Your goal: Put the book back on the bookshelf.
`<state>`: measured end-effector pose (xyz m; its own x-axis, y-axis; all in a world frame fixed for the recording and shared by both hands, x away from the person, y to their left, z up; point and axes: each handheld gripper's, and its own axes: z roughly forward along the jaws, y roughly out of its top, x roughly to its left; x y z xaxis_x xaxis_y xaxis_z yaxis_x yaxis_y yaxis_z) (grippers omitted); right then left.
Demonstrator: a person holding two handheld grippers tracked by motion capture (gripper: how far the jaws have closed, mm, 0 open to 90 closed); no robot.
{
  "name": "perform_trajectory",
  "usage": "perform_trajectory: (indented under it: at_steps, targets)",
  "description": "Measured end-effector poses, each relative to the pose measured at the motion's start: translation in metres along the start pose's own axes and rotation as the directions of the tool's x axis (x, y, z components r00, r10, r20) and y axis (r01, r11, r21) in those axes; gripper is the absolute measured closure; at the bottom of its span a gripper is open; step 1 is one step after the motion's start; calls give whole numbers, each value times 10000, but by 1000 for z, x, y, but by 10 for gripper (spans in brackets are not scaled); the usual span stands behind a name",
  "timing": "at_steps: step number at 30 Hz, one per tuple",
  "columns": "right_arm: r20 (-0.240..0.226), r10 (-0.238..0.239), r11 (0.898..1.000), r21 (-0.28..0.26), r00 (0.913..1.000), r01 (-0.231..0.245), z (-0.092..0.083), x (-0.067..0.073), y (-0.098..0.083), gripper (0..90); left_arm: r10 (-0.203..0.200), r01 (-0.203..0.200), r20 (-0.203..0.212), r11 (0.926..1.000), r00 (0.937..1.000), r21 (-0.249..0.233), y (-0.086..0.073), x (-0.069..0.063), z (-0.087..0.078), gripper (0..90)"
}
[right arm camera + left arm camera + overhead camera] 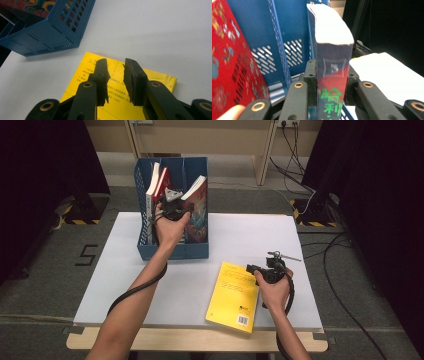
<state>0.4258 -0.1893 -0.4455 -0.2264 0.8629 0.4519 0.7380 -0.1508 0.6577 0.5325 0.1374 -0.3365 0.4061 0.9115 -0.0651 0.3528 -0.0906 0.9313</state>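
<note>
My left gripper point(172, 205) is up at the blue rack point(172, 251), its jaws pressed on the spine of a thick book point(333, 57) that stands upright beside the red book point(229, 62). My right gripper point(116, 82) hangs just over the yellow book point(235, 295), which lies flat at the near right of the bench point(125, 285); its jaws stand partly apart with nothing between them. To seat the thick book well, I judge I should keep it upright, lower it straight into its slot clear of the rack's divider, and ease my grip only once its bottom edge rests. Next, my right should take the yellow book by an edge.
</note>
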Motion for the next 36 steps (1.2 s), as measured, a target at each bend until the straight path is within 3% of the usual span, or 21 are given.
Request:
perform_trajectory:
  at_steps: [4,7,22,36]
  targets:
    - [9,-3,10000,8,10000,3,0,1,0,722,54,-53,109,10000,9999,-22,-5,-3,-6,706]
    - [8,15,10000,-9,10000,-15,0,2,0,722,182,-182,-34,9998,9998,-39,-8,-5,-7,688]
    - [-50,-49,10000,49,10000,49,-1,3,3,715,166,-167,-37,9998,9999,-113,-10,-8,-6,647]
    - [-14,17,10000,98,10000,-17,-1,3,4,709,135,-133,-229,9999,9996,89,-9,-6,3,700]
